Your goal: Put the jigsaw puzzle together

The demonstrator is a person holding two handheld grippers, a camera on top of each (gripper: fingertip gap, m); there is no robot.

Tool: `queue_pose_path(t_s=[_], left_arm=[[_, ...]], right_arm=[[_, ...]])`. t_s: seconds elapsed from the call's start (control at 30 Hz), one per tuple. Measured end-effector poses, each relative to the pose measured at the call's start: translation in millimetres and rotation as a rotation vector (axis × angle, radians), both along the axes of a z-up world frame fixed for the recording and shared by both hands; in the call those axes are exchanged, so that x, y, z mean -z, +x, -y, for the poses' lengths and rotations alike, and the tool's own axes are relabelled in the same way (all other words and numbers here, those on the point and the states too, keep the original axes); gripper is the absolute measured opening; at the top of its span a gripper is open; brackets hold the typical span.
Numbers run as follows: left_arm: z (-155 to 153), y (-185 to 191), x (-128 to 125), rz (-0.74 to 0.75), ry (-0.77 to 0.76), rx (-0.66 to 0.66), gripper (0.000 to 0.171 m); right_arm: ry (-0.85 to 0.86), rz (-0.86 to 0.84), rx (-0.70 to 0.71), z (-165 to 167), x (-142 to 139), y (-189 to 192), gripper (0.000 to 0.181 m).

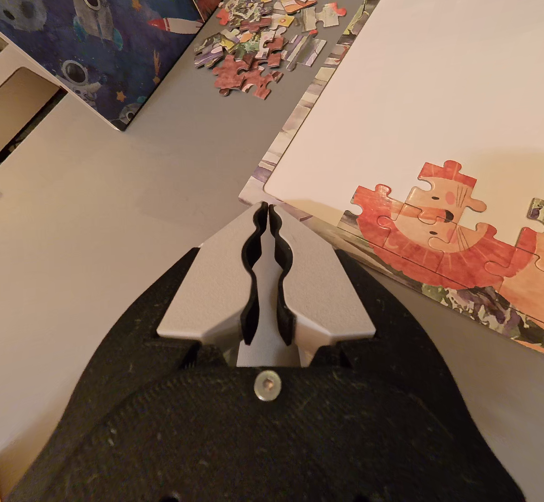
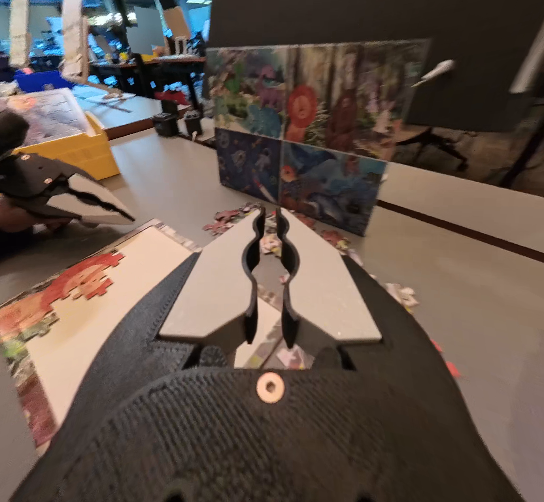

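Left tool (image 1: pixel 266 204) closed, empty, beside puzzle tray (image 1: pixel 441 75)

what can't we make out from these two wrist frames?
- Puzzle tray: left wrist view's right edge crops it; the right wrist view's own gripper covers its middle.
- Loose pieces: heaped and overlapping, so no count; in the right wrist view, blurred and partly behind the gripper.
- Left gripper: whether its tips touch the tray corner is unclear.
- Background room: right wrist view, motion-blurred.
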State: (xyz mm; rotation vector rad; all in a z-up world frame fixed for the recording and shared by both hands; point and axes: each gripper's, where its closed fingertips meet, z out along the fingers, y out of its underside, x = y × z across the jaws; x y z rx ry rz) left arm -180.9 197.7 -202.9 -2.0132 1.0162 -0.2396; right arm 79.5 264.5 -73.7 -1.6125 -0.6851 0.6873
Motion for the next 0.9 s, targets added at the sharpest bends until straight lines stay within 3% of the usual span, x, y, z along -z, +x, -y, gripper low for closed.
queue_pose_path(t_s=[0.13, 0.33, 0.9], left_arm=[[0.4, 0.1, 1.4, -0.004, -0.01, 0.0, 0.0], [0.0, -0.2, 1.2, -0.001, -0.01, -0.003, 0.0], [0.1, 0.3, 2.3, -0.009, -0.01, -0.001, 0.0]], right_arm=[[0.018, -0.095, 0.115, -10.5, -12.4, 44.7, 0.007], [0.011, -0.135, 0.182, -16.8, -13.5, 73.2, 0.013], [0.093, -0.108, 0.26, -14.1, -27.6, 86.8, 0.016]])
